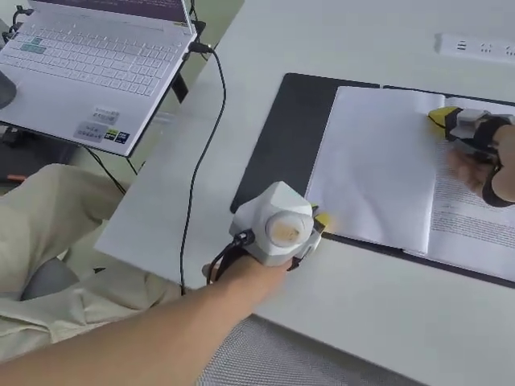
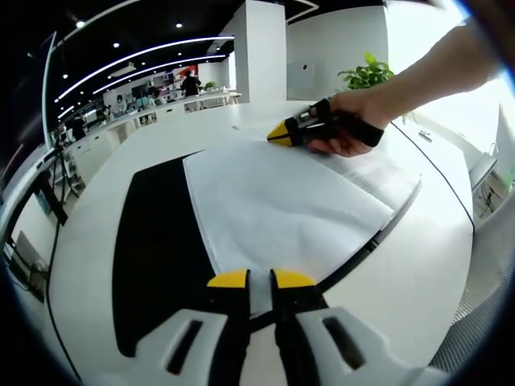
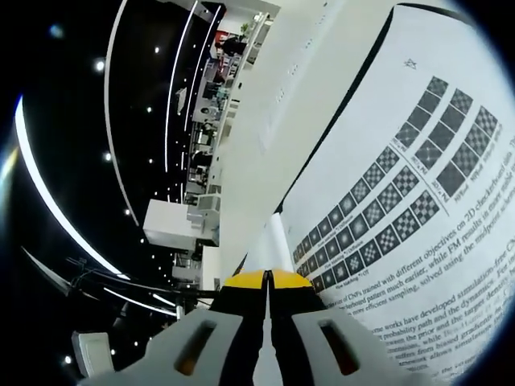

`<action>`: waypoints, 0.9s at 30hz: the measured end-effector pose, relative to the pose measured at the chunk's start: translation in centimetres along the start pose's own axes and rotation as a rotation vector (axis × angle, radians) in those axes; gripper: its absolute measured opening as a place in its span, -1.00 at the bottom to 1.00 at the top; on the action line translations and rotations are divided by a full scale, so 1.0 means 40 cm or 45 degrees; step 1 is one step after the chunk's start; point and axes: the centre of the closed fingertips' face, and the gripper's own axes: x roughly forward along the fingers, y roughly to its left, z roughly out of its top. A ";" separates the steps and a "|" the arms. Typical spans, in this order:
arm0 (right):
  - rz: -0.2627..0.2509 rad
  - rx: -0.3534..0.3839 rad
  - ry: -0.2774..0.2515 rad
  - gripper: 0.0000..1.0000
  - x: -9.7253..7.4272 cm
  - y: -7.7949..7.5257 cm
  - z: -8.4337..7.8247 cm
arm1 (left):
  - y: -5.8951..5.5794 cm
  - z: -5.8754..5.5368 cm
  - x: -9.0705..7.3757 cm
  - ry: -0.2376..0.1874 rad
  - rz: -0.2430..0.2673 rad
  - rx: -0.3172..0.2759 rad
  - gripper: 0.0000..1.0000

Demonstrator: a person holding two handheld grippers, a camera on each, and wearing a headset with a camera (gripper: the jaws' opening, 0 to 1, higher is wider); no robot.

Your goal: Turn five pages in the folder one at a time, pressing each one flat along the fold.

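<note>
The black folder [image 1: 282, 137] [image 2: 153, 241] lies open on the white table [image 1: 338, 322], right of the middle. A blank white page [image 1: 370, 169] [image 2: 273, 209] lies over its left half and a printed page [image 1: 471, 217] [image 3: 386, 201] with rows of checkered figures lies on the right. The left gripper [image 1: 320, 223] [image 2: 261, 279] sits at the near edge of the blank page. Its yellow-tipped jaws stand a narrow gap apart with nothing clearly pinched between them. The right gripper [image 1: 438, 119] [image 2: 278, 131] [image 3: 267, 277] is at the far end of the fold, its jaws closed together with no gap and the tips down at the paper beside the printed figures. Whether they press on the sheet I cannot tell. A white laptop [image 1: 96, 56] stands at the far left, its dark cable [image 1: 211, 129] trailing across the table toward the near edge. A white power strip [image 1: 475, 46] lies at the far right.
</note>
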 end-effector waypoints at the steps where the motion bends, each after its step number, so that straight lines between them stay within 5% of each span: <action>1: 0.005 0.007 -0.031 -1.00 0.007 0.002 0.012 | 0.000 0.000 -0.001 0.001 0.000 0.001 -0.84; 5: 0.002 -0.006 -0.117 -1.00 0.021 0.008 0.047 | -0.001 0.001 -0.001 0.002 0.002 0.004 -0.84; 16: -0.047 -0.085 -0.152 -1.00 0.033 0.018 0.053 | -0.002 0.001 -0.001 0.002 0.004 0.011 -0.84; 27: -0.077 -0.036 0.024 -1.00 -0.027 -0.009 -0.006 | -0.002 0.001 0.001 0.006 0.008 0.007 -0.85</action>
